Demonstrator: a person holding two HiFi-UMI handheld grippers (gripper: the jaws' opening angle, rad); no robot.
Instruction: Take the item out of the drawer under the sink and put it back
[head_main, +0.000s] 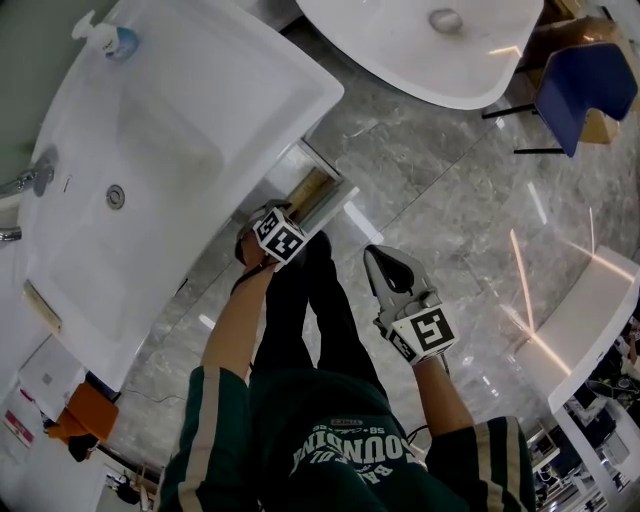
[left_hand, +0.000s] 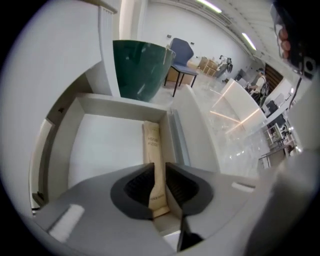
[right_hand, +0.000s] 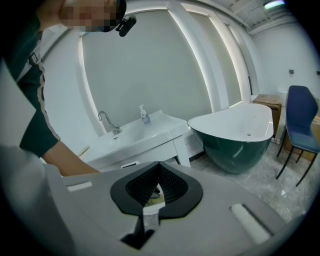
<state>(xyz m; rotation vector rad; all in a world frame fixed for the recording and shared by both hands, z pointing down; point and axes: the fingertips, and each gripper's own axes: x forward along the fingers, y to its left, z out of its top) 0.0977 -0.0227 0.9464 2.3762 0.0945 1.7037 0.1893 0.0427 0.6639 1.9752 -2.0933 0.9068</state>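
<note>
Pointing steeply down at the end of an outstretched forearm, the left hand-held gripper (left_hand: 159, 167) reaches into the open drawer (left_hand: 107, 150) under the sink (head_main: 150, 150). Its jaws pinch one tan paper packet (left_hand: 151, 142) near its close end, and the rest of the packet runs along the drawer's right wall toward the back corner. The right hand-held gripper (right_hand: 159, 165) is held out over the marble floor (head_main: 450, 180), tilted gently downward, its jaws pressed together with nothing between them. That makes two hand-held grippers, one packet and one drawer. The white drawer holds that single packet. On the sink's rim stand one faucet (right_hand: 105, 120) and one soap dispenser (head_main: 105, 38). One green bathtub (right_hand: 240, 135) stands beside the sink cabinet, and one blue chair (head_main: 580, 85) stands past it.
</note>
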